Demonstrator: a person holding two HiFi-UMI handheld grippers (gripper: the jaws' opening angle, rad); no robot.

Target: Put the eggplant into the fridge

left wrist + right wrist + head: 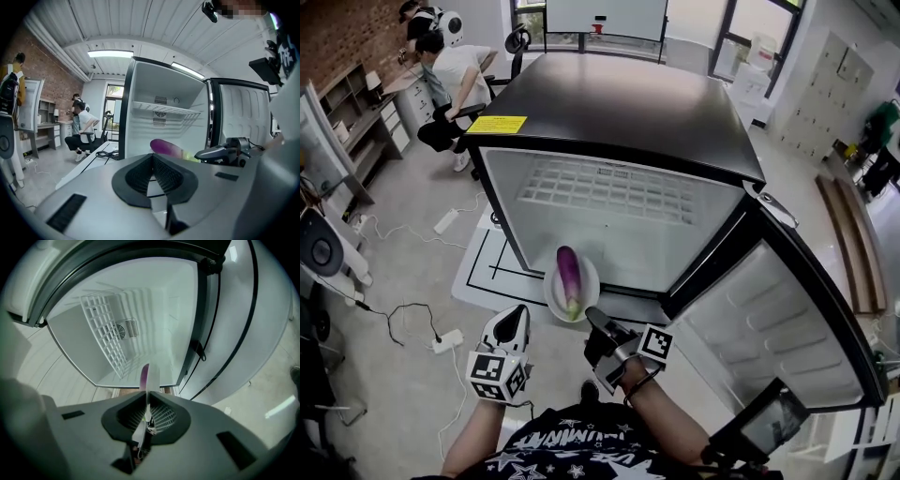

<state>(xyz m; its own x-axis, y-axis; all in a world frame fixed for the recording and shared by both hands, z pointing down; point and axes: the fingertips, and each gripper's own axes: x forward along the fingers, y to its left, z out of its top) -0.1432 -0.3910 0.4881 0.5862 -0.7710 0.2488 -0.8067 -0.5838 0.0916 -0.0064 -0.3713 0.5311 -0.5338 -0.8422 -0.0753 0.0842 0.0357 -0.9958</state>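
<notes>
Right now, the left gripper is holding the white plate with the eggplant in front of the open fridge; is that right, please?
Not quite: the right gripper, not the left, holds the white plate with the eggplant in front of the open fridge. The right gripper view shows its jaws shut on the plate's rim; the left gripper holds nothing.

Bright, even light comes from ceiling strips [110,54] and the far windows [750,37]; shadows are soft. The fridge [619,216] glows white inside, and its black top carries a dull sheen. Both gripper views bulge and darken at the corners. The plate [152,376] rim in the right gripper [147,401] blurs near the lens.
</notes>
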